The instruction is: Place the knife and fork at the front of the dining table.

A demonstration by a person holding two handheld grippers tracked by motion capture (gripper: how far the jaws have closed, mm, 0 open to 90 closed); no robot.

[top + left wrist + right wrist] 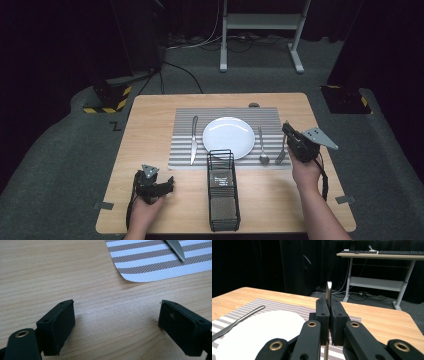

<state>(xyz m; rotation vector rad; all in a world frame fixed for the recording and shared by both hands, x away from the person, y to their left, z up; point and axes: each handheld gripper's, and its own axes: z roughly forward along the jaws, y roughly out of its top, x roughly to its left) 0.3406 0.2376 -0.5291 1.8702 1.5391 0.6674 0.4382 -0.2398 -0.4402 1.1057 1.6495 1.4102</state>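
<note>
Right hand-held gripper (286, 128) clamped on fork (281, 154) handle, tines hanging below jaws over placemat (182, 135), beside spoon (262, 146): setting place right of plate (228, 137). Left hand-held gripper (170, 185) spread, empty, parked low on desk (150, 120).

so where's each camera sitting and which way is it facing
High view: above the near edge, looking forward and down at the table; both forearms show, right hand-held gripper clamping the fork.
Left gripper view: rides the open left hand-held gripper, facing the tabletop and placemat corner.
Right gripper view: looks along shut jaws across the plate.
The gripper views share the placemat and knife.
</note>
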